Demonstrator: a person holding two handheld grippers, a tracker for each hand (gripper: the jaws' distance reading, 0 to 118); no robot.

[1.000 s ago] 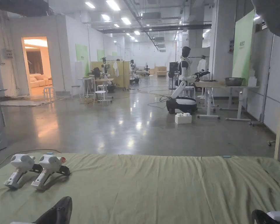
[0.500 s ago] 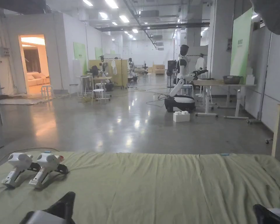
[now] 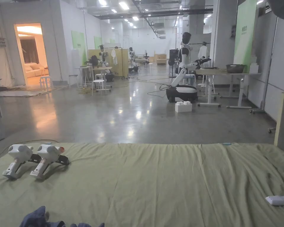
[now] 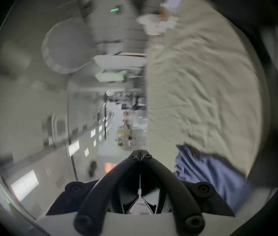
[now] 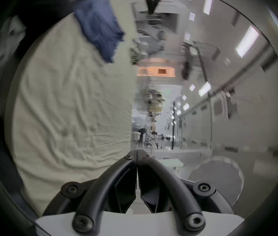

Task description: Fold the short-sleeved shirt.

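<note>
Shirt: blue short-sleeved shirt [image 3: 38, 218] lies crumpled at the near left edge of the green-covered surface [image 3: 156, 183], just a bunched corner of it poking into the head view; its long axis and the way it points cannot be told from that heap.
Shirt from the left gripper view: blue cloth [image 4: 208, 173] sits on the sheet just beside the jaws, off to their right, not between them.
Shirt from the right gripper view: the same blue cloth [image 5: 99, 30] shows well away from the jaws, at the far upper left of the sheet.
Left gripper: left gripper [image 4: 140, 152] is clenched, jaw tips meeting with nothing between them; it is rolled on its side, so the surface edge runs up the picture, and its tips point out over that edge toward the hall.
Right gripper: right gripper [image 5: 136, 152] is also clenched on nothing, rolled the opposite way, tips aimed past the surface edge.
Spare tools: two white handheld grippers [image 3: 35, 161] lie side by side at the far left of the surface, handles toward the near side.
Small item: white flat device [image 3: 280, 200] rests at the right edge.
Background: white wheeled humanoid robot [image 3: 182, 76] stands on the polished floor beside a table [image 3: 224, 72].
</note>
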